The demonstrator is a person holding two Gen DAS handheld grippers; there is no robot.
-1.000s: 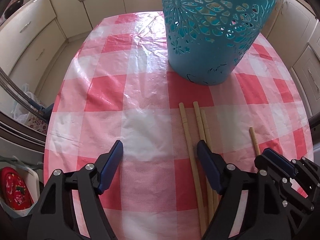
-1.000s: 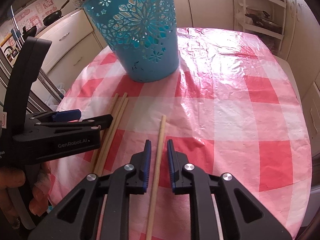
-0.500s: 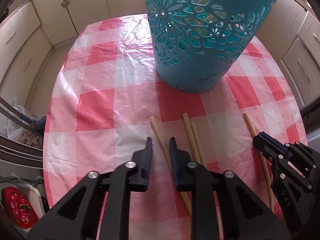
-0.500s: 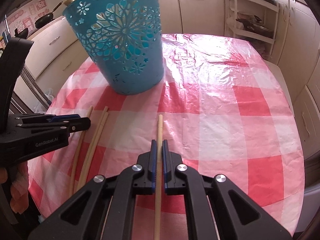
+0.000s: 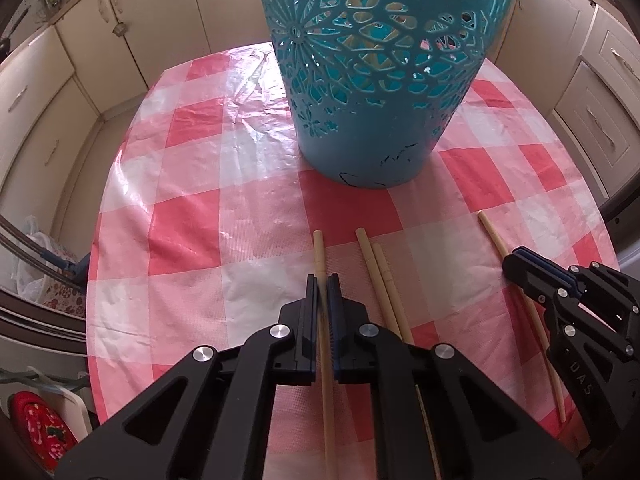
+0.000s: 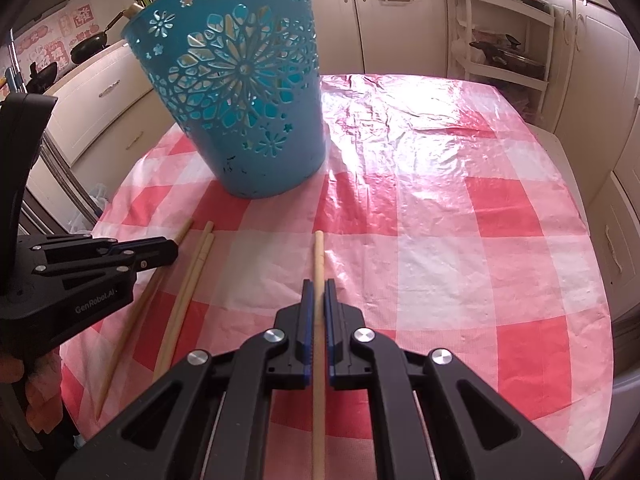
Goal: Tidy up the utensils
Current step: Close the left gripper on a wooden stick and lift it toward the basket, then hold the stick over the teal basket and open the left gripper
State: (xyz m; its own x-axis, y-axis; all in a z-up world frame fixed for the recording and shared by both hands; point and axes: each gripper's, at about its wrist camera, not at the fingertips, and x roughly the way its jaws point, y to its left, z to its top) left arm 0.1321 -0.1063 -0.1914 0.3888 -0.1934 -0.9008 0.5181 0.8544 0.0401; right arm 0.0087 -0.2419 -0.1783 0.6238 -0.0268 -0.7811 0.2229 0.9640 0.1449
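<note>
Left wrist view showed the left gripper clamped narrow on the leftmost chopstick, and the right gripper likewise pinched a lone chopstick — both sticks lying low on the checked tablecloth. Two more chopsticks lay between them, just short of the blue basket. Each grip sat well off the stick's middle, so a lift could let it pivot or slip — and a long swinging end might strike the basket's wall or scatter the loose pair.

Cream cabinets, a dark wok and a shelf rack surround the table.
</note>
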